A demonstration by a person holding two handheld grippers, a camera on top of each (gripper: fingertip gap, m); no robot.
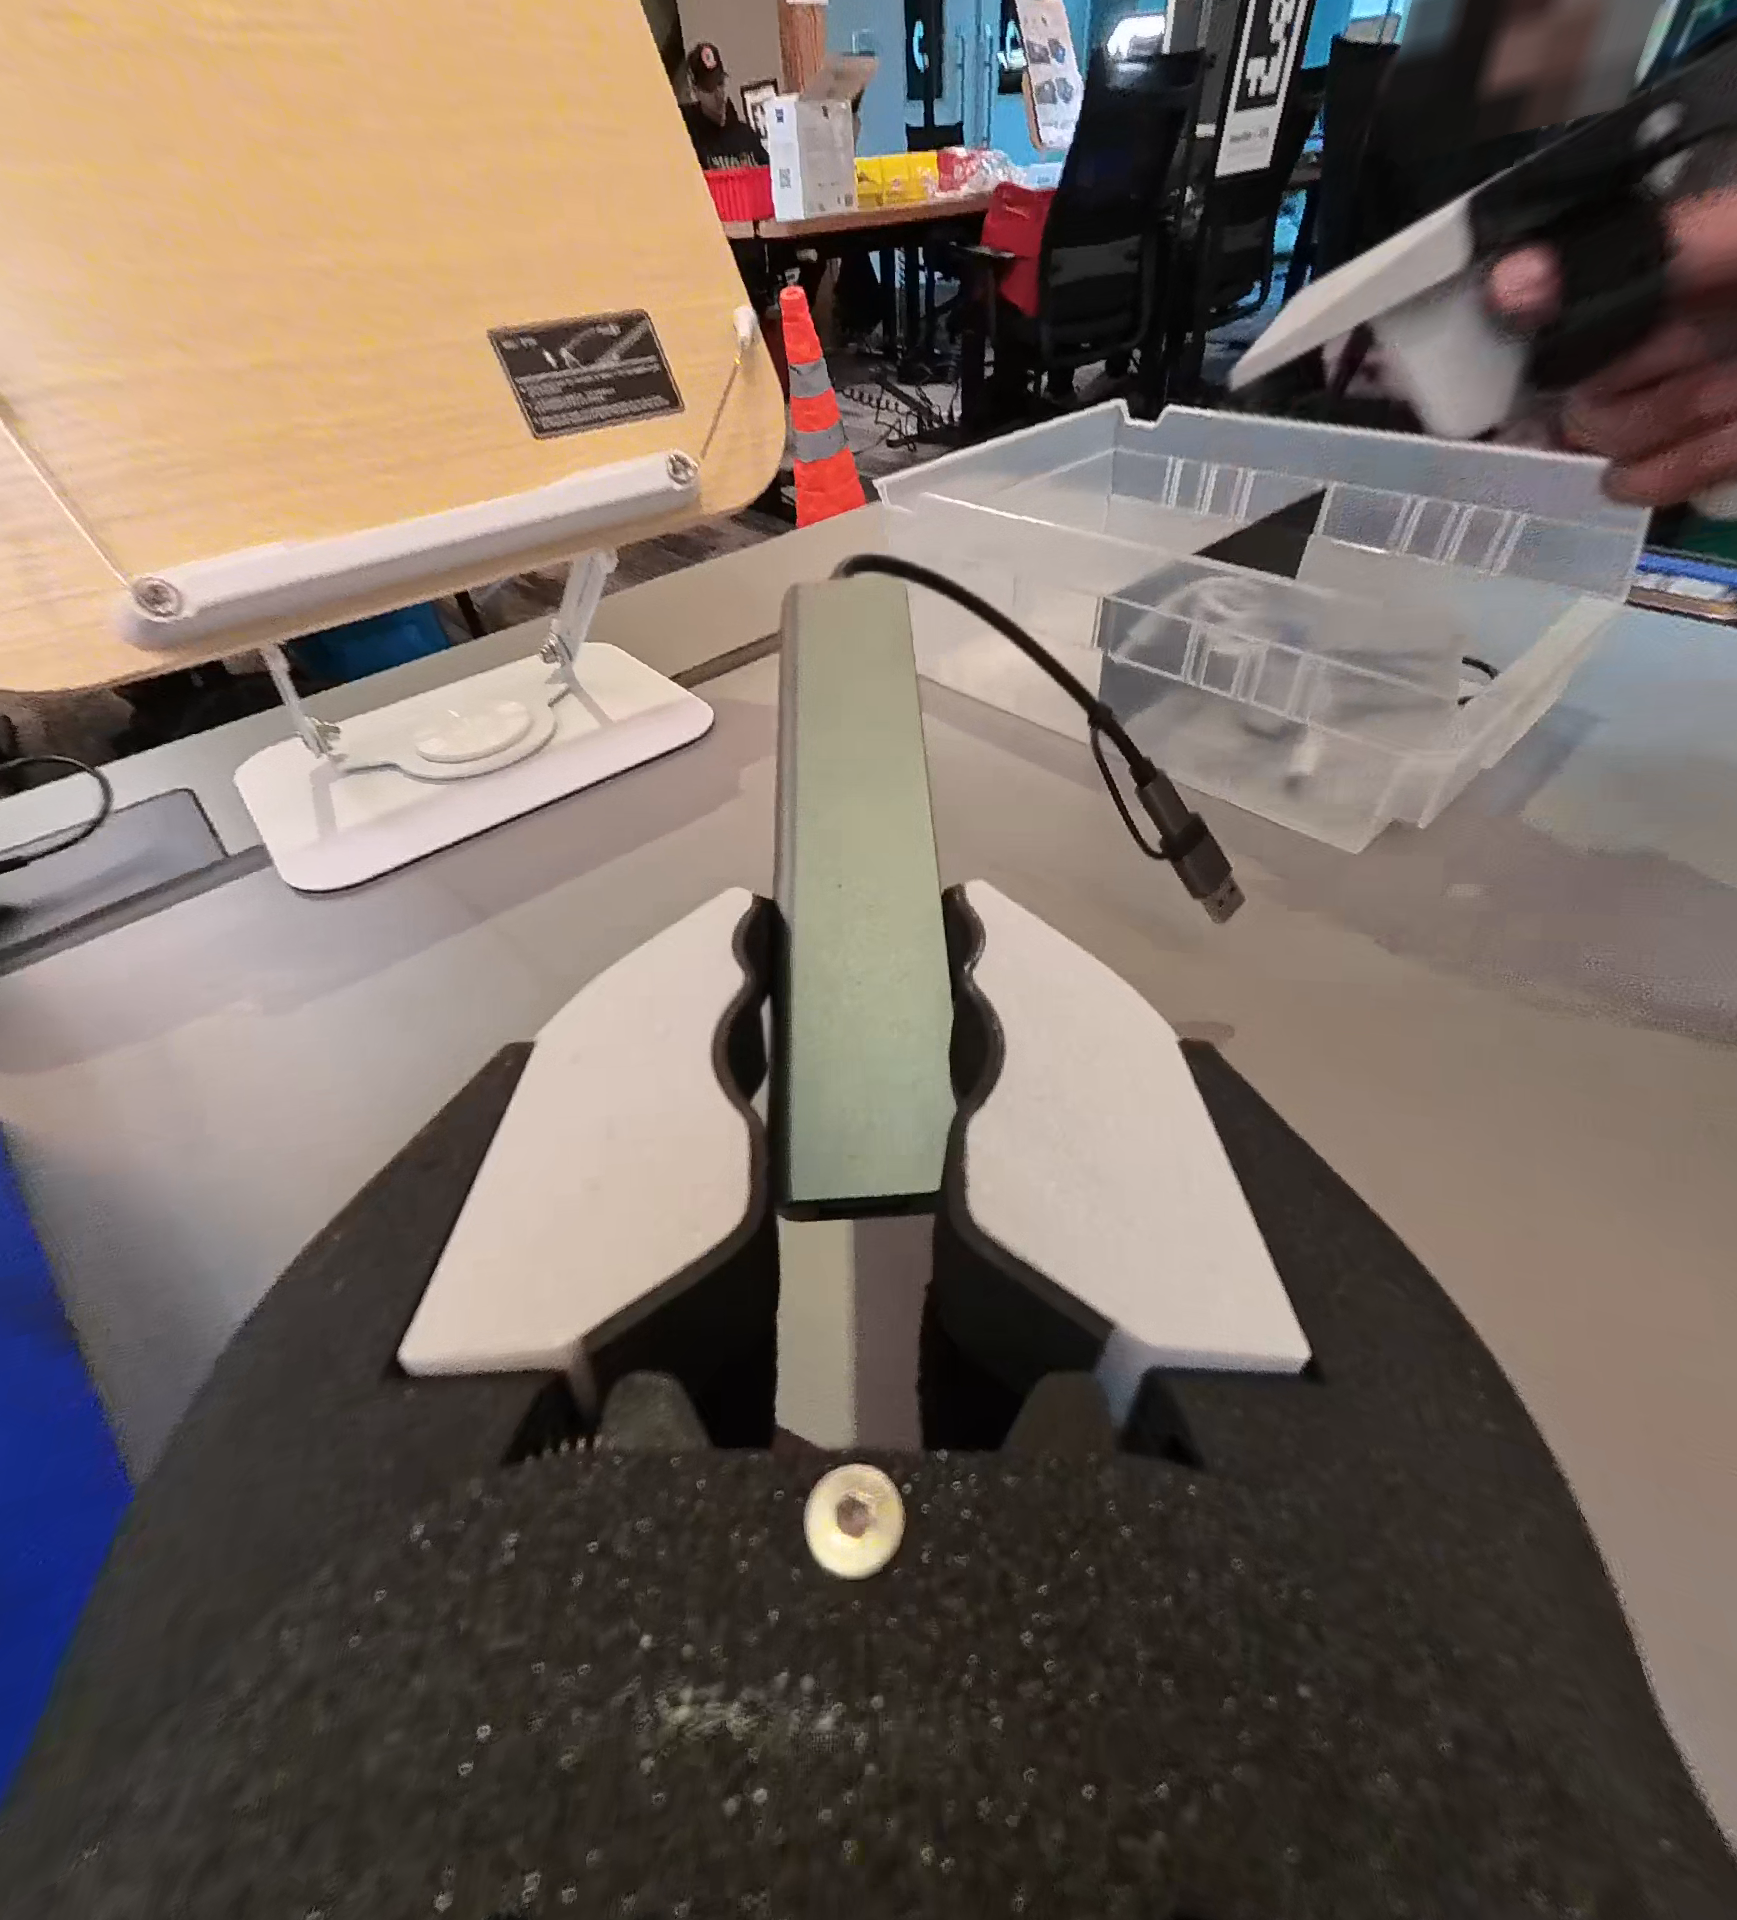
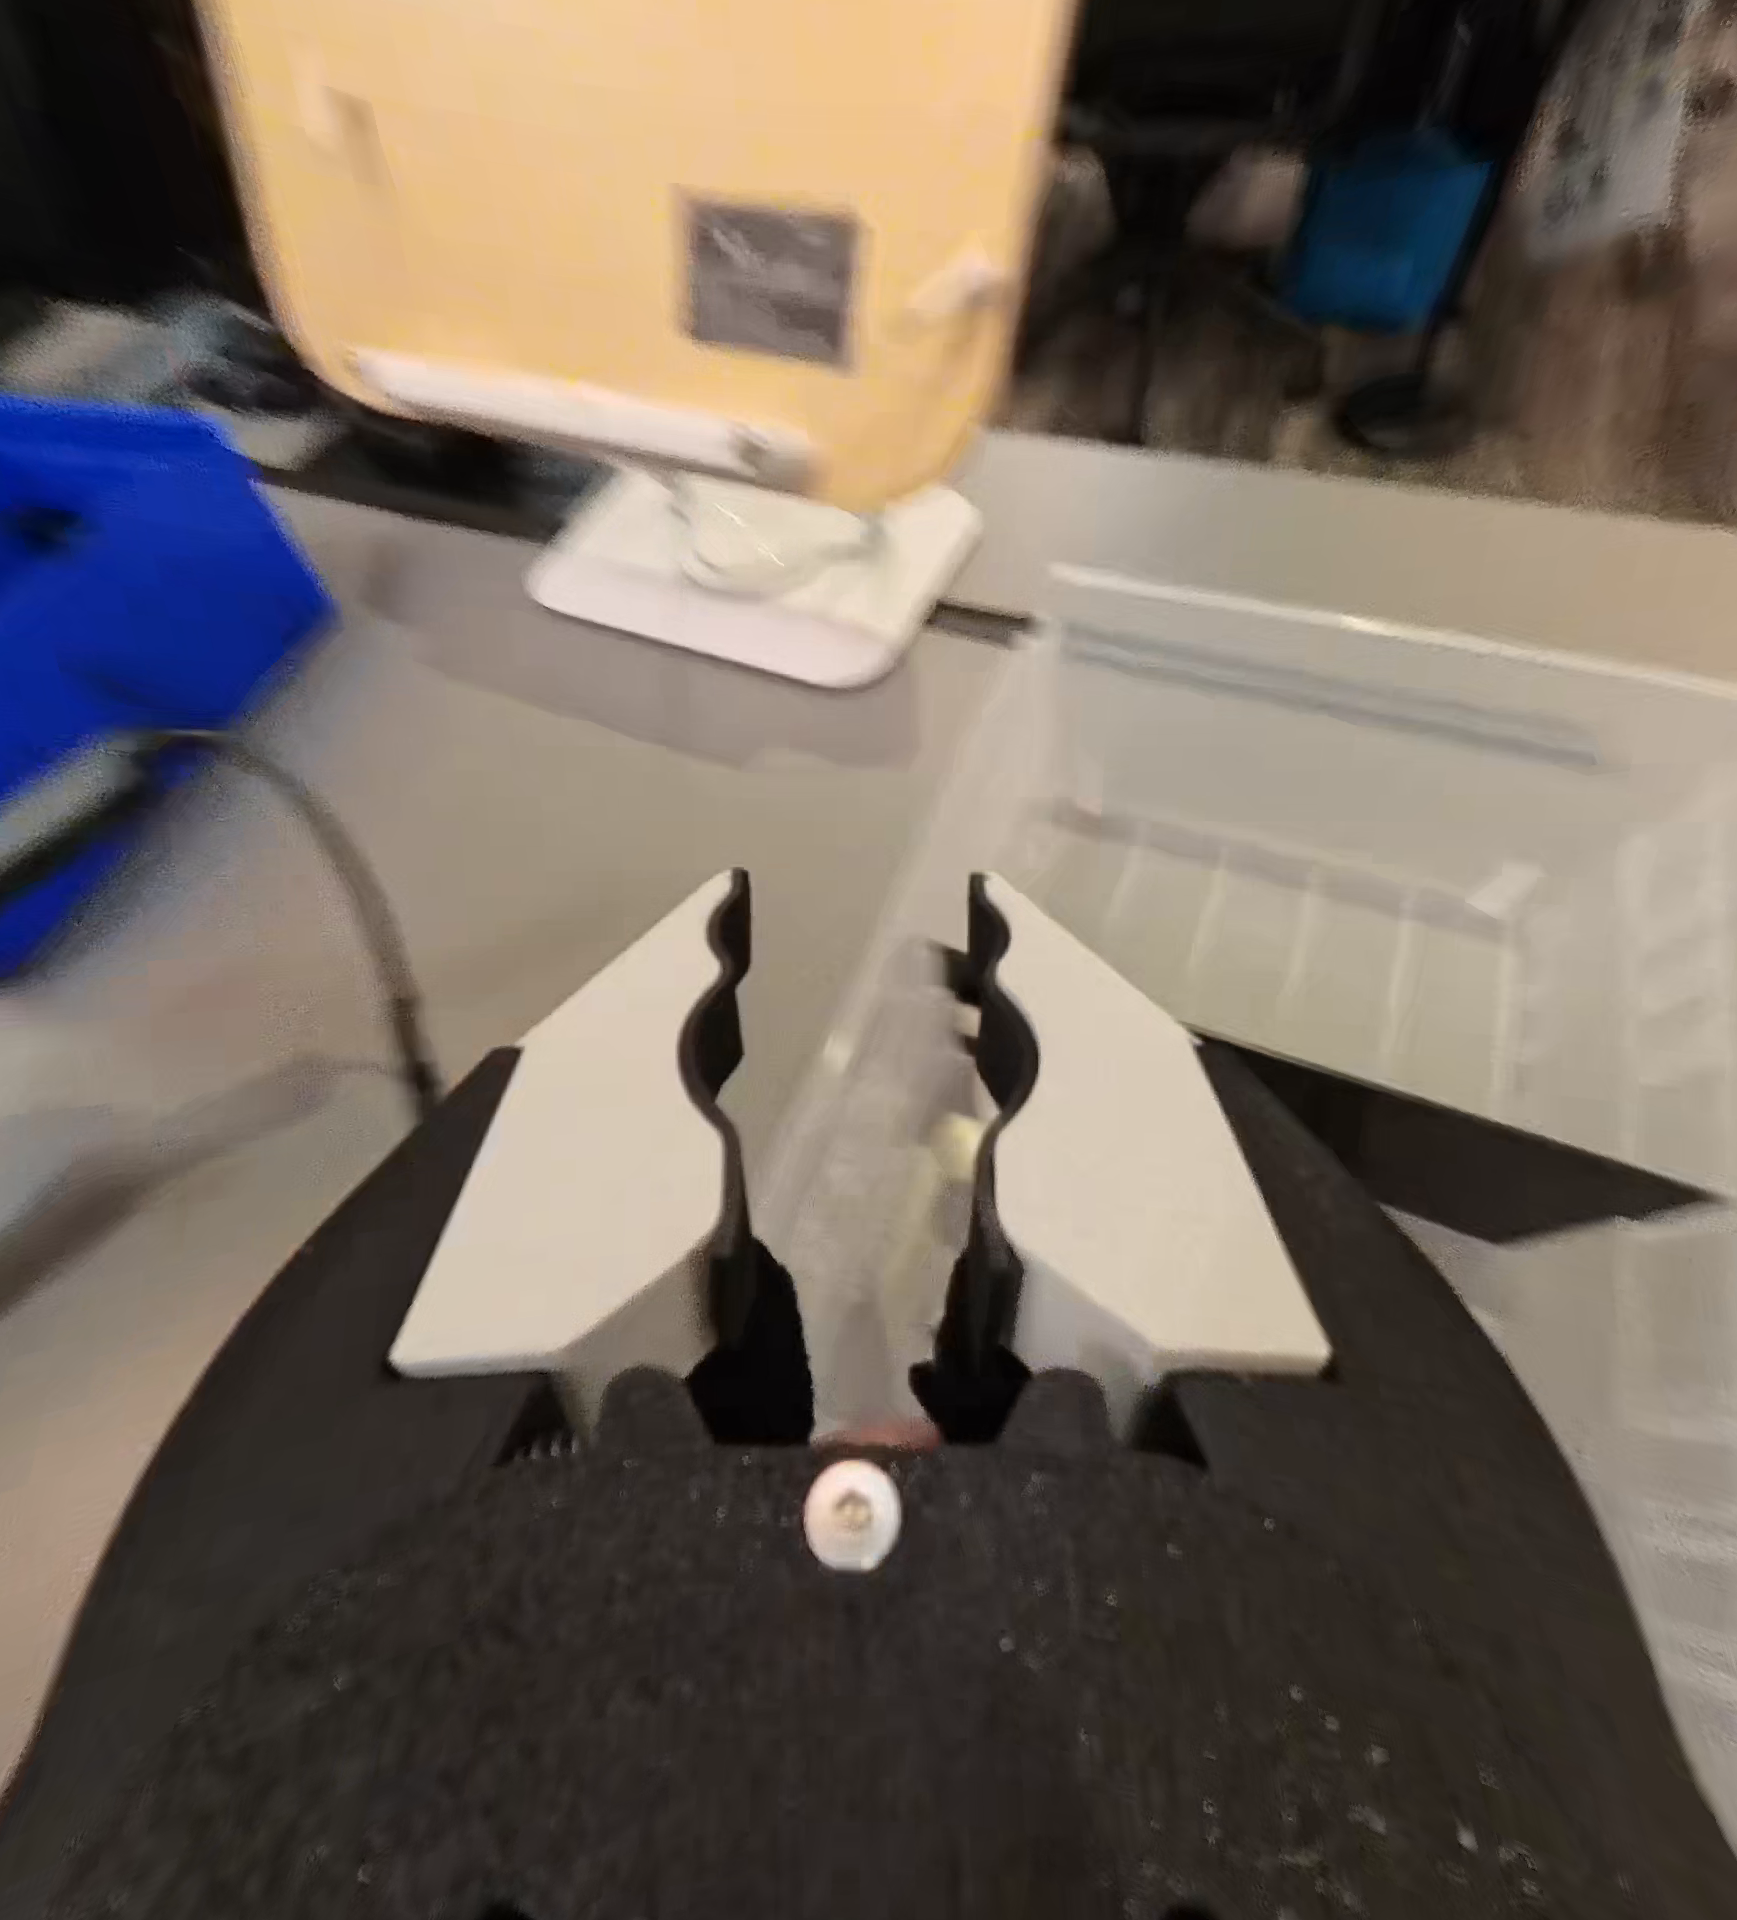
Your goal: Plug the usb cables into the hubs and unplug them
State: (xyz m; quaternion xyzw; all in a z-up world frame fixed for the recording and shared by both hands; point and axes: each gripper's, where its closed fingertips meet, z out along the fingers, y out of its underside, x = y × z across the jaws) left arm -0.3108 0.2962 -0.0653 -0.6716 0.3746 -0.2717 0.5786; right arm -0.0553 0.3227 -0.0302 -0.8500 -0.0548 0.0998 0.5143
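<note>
My left gripper is shut on a long grey-green USB hub and holds it above the grey table, pointing away. The hub's own black cable arcs from its far end to a loose USB plug hanging to the right. My right gripper is open and empty, above the near edge of a clear plastic tray. In the left wrist view the right gripper shows at the upper right, held by a hand. The right wrist view is blurred; the left gripper's blue mount and the hub's cable show at its left.
A wooden board on a white stand rises at the back left. The clear tray holds a smaller clear box with cables. A black cable lies far left. An orange cone, chairs and tables stand beyond the table. There is about 25 centimeters between the tips of the two grippers.
</note>
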